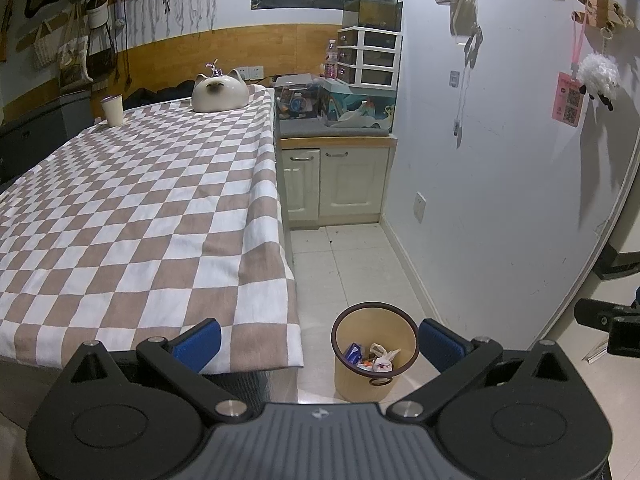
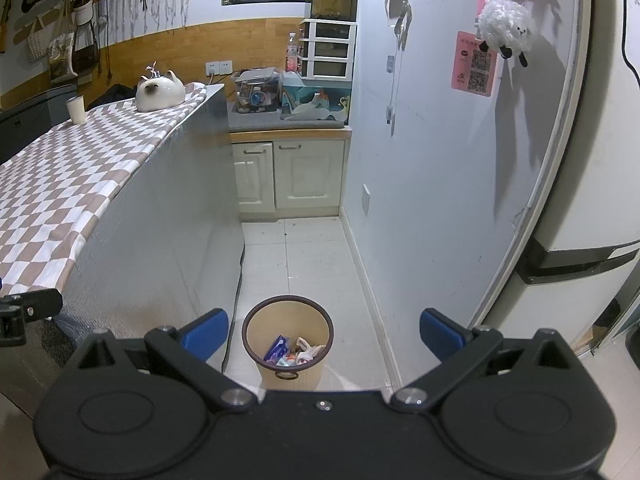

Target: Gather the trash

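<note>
A beige waste bin (image 1: 374,376) with a dark rim stands on the tiled floor beside the table; crumpled wrappers and paper (image 1: 374,358) lie inside it. My left gripper (image 1: 320,344) is open above and in front of the bin, with nothing between its blue pads. In the right wrist view the same bin (image 2: 288,360) sits between the spread fingers of my right gripper (image 2: 324,334), which is open and holds nothing. Trash (image 2: 294,352) shows at the bin's bottom. The right gripper's body (image 1: 612,320) shows at the left view's right edge.
A table under a brown-and-white checked cloth (image 1: 132,208) fills the left, carrying a paper cup (image 1: 113,110) and a cat-shaped ceramic piece (image 1: 219,92). A cabinet (image 1: 336,180) with a cluttered top stands at the back. A white wall (image 1: 480,200) and a fridge (image 2: 600,160) bound the right.
</note>
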`<state>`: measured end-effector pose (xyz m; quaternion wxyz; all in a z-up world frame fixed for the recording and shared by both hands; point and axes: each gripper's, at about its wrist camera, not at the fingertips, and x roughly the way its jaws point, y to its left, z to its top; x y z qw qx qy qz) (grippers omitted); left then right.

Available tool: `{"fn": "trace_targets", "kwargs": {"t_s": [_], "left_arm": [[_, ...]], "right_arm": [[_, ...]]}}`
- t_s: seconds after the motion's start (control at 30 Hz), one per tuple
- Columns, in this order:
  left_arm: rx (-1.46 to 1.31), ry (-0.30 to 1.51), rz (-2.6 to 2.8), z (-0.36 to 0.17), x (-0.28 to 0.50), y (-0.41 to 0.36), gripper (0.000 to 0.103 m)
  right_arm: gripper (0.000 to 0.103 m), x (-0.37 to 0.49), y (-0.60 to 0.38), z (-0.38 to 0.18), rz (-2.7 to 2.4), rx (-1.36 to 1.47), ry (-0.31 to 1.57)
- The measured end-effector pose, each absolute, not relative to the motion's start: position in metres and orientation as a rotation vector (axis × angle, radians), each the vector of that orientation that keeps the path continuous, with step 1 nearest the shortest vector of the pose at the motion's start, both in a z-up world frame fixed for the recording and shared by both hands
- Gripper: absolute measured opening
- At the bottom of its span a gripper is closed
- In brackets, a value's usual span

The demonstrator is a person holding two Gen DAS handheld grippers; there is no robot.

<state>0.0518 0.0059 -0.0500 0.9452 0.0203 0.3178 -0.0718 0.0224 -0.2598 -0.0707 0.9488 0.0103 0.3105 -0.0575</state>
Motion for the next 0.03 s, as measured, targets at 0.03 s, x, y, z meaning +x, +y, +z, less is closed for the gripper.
{"fn": "trace_targets", "kwargs": {"t_s": [0.03], "left_arm": [[0.041, 0.648, -0.147, -0.05, 0.0519, 0.0063, 0.103]], "right_arm": [[0.103, 0.0223, -0.2601, -0.0707, -0.117, 0.021, 0.631]]}}
